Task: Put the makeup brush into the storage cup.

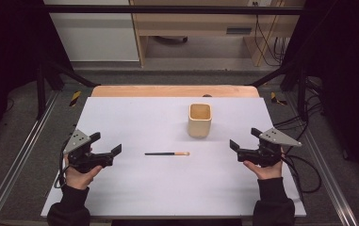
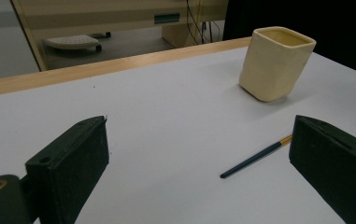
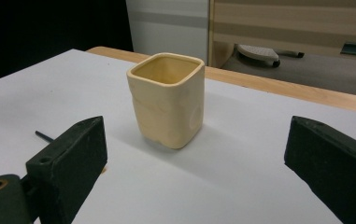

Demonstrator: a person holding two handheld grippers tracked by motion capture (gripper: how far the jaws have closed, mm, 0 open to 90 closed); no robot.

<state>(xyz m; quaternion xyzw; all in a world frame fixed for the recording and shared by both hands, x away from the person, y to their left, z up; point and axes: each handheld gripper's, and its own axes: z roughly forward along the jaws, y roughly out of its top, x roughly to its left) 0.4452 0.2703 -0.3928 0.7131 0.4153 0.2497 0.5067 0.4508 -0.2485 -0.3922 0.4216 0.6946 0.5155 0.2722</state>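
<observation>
1. Scene: a thin brush (image 1: pixel 167 153) lies flat on the white table (image 1: pixel 134 188), midway between the two grippers. The cream square cup (image 1: pixel 199 119) stands upright just behind the brush's tan end, apart from it.
2. Left gripper (image 1: pixel 105 143): held low near the table's left side, jaws spread wide, nothing between them. In the left gripper view the brush (image 2: pixel 255 157) lies ahead, towards the right jaw.
3. Right gripper (image 1: pixel 244 141): jaws likewise spread wide and empty, touching nothing. In the right gripper view the cup (image 3: pixel 167 100) sits ahead, and the brush's dark tip (image 3: pixel 44 136) peeks past the left jaw.
4. Judgement: the step in hand is the approach to the brush. Come in low with the jaws straddling the dark handle crosswise, near its middle.
5. Close gently, since the thin handle may roll or slip. Keep clear of the cup to avoid tipping it.
</observation>
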